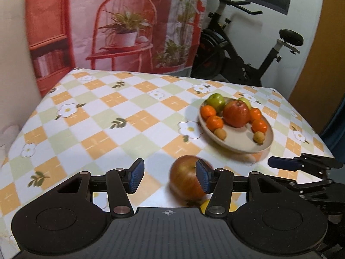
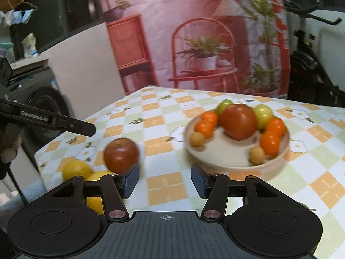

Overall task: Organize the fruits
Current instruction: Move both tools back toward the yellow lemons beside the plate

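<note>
Both claws stand apart with nothing clamped: my left claw (image 1: 170, 178) hangs just above the loose red apple (image 1: 186, 180), which lies on the counter (image 1: 129, 112) partly behind one pad, and my right claw (image 2: 165, 181) is empty over bare cloth between that apple and the plate (image 1: 235, 145). I judge the apple the next fruit to go onto the plate, which already carries a big red apple (image 1: 236, 113), green ones, oranges and small brown fruit. My worry is a glancing pad: the apple is round and could roll toward the lemons (image 2: 76, 169) at the near edge. The plate is crowded too, so a careless drop could knock fruit off.
</note>
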Available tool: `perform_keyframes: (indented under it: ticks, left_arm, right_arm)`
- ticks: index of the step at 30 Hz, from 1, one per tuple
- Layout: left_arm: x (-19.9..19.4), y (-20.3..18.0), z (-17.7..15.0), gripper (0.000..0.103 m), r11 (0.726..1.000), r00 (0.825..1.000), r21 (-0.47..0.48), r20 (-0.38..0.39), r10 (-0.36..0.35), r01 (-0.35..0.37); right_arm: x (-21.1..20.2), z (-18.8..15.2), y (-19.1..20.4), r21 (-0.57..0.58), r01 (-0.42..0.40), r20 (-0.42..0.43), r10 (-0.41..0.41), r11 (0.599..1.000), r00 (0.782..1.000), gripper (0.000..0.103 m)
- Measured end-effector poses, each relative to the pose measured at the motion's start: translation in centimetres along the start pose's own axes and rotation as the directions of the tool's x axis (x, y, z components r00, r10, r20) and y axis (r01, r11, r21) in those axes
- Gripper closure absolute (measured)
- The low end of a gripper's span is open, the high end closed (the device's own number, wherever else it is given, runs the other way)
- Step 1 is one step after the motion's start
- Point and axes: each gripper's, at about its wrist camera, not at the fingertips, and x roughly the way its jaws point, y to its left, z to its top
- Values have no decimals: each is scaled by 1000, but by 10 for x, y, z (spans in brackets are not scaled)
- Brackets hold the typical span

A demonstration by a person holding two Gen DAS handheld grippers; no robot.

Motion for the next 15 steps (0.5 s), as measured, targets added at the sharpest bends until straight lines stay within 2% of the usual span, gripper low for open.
perform_keyframes:
  ticks: [8, 15]
  left_arm:
    - [-22, 28, -18, 45, 998, 999, -66, 34, 12, -10]
    - [-27, 39, -27, 45, 995, 999, -99, 48, 10, -5]
  right_arm:
    - [1, 6, 38, -86, -39, -49, 35, 996, 998, 45]
    - [18, 4, 64, -132, -97, -148, 78, 986, 986, 44]
